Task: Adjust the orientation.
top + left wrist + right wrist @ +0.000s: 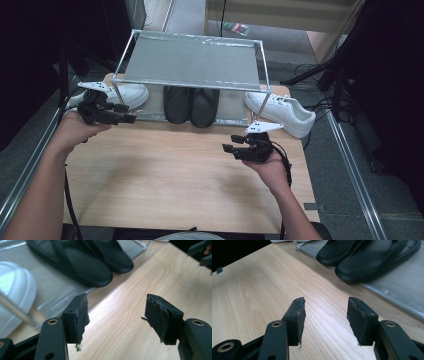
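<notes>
High view: two forearms entered from the bottom edge over the wooden table (165,185), the left gripper (131,114) held at the left end of the metal shoe rack (192,62) just beside a white sneaker (131,94), the right gripper (229,145) over bare wood in front of the second white sneaker (285,114), a pair of black slippers (191,105) standing between the sneakers on the rack's lower shelf. Left gripper view: jaws spread wide and empty above the table, slippers ahead (the near sneaker blurred at left). Right gripper view: jaws moderately apart, holding nothing, slippers (367,257) ahead on the grey shelf.
</notes>
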`<state>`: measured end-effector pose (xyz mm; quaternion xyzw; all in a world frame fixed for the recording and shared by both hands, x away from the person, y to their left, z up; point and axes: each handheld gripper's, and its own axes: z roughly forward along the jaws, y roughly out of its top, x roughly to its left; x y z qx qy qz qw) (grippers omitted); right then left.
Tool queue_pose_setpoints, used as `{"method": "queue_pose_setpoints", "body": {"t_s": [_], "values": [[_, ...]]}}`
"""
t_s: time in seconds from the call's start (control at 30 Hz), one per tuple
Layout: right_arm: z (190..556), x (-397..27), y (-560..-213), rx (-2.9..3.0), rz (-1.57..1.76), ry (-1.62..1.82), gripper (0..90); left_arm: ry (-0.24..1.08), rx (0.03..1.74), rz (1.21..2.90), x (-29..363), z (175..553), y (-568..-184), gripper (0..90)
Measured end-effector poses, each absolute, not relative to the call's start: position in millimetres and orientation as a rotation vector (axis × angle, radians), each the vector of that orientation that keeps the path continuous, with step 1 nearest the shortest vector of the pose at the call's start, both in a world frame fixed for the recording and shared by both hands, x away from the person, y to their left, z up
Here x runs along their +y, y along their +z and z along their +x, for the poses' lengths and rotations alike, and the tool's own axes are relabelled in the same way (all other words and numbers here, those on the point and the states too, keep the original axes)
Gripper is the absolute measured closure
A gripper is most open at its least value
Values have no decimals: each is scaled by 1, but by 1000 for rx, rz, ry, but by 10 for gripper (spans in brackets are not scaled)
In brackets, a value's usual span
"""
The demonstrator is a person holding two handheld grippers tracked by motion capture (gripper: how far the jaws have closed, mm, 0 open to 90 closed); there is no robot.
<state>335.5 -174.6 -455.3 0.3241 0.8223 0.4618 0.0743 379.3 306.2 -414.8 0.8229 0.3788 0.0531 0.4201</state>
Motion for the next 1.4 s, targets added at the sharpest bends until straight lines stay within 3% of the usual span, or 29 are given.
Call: {"method": "queue_pose_setpoints", "body": {"t_s": [0.77, 1.17, 1.4], "values": [[321, -187, -462, 2451, 1034, 1348, 502, 253, 1065, 2076, 358, 416, -439, 409], [323, -182, -465, 2467, 1023, 1340, 502, 427, 1223, 2026, 391, 430, -422, 432], [321, -184, -465, 2461, 1026, 1337, 503, 443, 1340, 2008, 403, 441, -431, 446]]}}
